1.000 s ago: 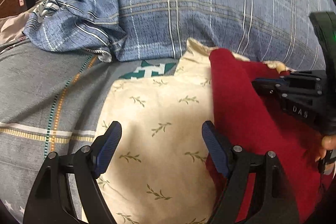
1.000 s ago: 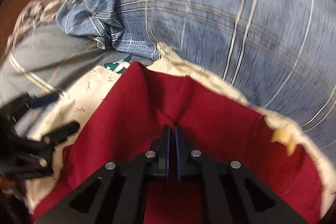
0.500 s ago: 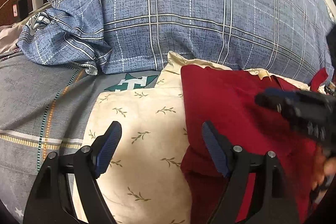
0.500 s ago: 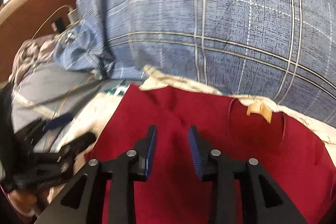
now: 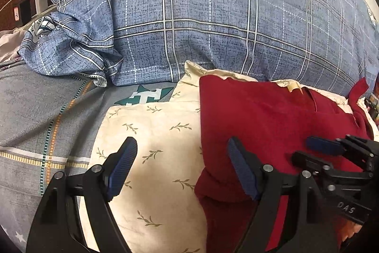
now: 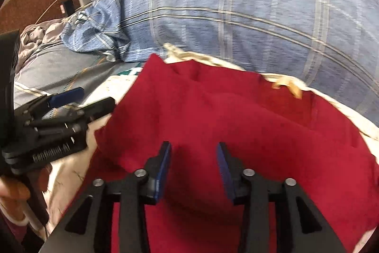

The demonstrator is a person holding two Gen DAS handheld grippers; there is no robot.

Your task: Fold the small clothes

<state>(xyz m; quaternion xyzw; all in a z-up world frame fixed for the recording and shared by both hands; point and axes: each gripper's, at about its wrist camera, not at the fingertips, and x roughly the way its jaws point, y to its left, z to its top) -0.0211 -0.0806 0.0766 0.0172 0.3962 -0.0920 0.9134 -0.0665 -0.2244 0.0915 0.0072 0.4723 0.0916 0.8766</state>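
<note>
A dark red garment [image 5: 272,122] [image 6: 236,122] lies spread on a cream leaf-print cloth [image 5: 154,134] on the bed, its left edge folded over. My left gripper [image 5: 181,148] hangs open over the red garment's left edge and the cream cloth, with nothing between its fingers. My right gripper [image 6: 194,148] is above the middle of the red garment. Its jaws are opening, with only bare red fabric showing below the gap and no pad pressing on it. The left wrist view shows the right gripper [image 5: 331,151] at the right. The left gripper [image 6: 78,98] appears at the left of the right wrist view.
A bulky blue plaid duvet [image 5: 213,16] rises just behind the clothes. Grey striped bed sheet [image 5: 35,110] stretches to the left. A white charger with its cable [image 5: 41,0] sits at the far left by a brown wall.
The right gripper let go of the pinched red fabric, opened its jaws and pulled back toward the near side. The red garment now lies flatter. The left gripper stayed open.
</note>
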